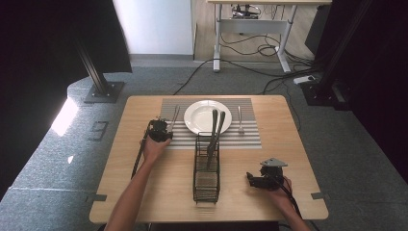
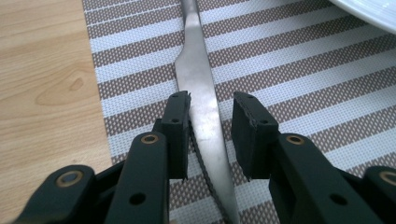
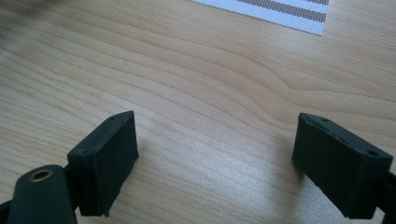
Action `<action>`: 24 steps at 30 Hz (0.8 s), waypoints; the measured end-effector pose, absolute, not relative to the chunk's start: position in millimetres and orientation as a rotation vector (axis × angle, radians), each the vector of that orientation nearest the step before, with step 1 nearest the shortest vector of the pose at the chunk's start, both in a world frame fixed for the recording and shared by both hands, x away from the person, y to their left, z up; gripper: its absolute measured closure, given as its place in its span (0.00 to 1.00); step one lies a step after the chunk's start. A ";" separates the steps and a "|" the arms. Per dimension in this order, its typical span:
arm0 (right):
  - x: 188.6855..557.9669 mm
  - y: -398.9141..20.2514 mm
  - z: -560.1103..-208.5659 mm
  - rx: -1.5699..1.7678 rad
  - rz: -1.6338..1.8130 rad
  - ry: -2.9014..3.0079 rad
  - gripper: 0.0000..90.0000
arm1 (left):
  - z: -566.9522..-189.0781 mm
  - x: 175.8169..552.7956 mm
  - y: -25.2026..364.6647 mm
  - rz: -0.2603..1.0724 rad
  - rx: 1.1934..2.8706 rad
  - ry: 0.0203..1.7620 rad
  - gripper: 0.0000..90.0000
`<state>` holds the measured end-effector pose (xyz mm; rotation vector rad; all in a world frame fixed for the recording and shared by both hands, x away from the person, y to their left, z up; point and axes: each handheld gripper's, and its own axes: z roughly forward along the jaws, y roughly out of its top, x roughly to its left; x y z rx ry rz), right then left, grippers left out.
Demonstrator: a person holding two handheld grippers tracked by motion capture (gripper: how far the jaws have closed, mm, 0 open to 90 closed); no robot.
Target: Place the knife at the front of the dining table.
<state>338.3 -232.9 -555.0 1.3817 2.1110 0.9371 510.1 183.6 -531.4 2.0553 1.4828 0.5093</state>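
Grey carpet is surrounding the wooden table (image 1: 159,190). On the striped placemat (image 2: 303,70), left of the white plate (image 1: 199,117), the knife (image 2: 201,88) is lying between the left gripper (image 2: 212,112)'s narrowly parted jaws, unclamped. The right gripper (image 3: 215,154) is resting wide apart over bare wood.

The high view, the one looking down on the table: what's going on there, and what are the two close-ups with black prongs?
No robot here: a person holds a hand-held gripper in each hand. The high view comes from a camera above the wooden table; each close-up comes from a camera on one gripper, looking along its two black jaws. On the table lie a striped placemat with a white plate, a knife and a fork, plus a wire rack holding two utensils. The left hand-held gripper straddles the knife, not clamping it. The right hand-held gripper is open over bare wood, holding nothing.
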 end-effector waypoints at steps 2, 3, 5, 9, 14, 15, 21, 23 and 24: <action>337.9 -232.7 -554.9 1.378 0.935 2.111 0.16 | -531.6 511.7 180.8 0.514 2.054 1.484 0.75; 337.8 -232.6 -554.8 1.377 0.934 2.111 0.16 | -531.4 513.0 179.0 0.517 2.055 1.486 0.76; 337.4 -232.5 -554.8 1.376 0.934 2.111 0.16 | -531.3 515.2 176.7 0.528 2.057 1.492 0.77; 337.1 -232.6 -554.8 1.377 0.935 2.111 0.16 | -532.4 519.6 174.0 0.551 2.033 1.514 0.78; 336.5 -232.7 -554.7 1.377 0.935 2.113 0.16 | -533.6 522.1 170.8 0.582 2.023 1.513 0.79; 336.5 -232.7 -554.8 1.376 0.936 2.113 0.16 | -533.8 522.8 170.1 0.589 2.025 1.511 0.80; 335.8 -232.8 -554.8 1.368 0.934 2.115 0.16 | -533.8 528.5 168.8 0.586 2.015 1.520 0.80; 335.7 -233.1 -554.7 1.369 0.934 2.117 0.16 | -534.1 529.7 168.5 0.588 2.014 1.520 0.79; 335.7 -233.2 -554.7 1.370 0.934 2.117 0.16 | -534.2 530.0 168.3 0.589 2.012 1.521 0.79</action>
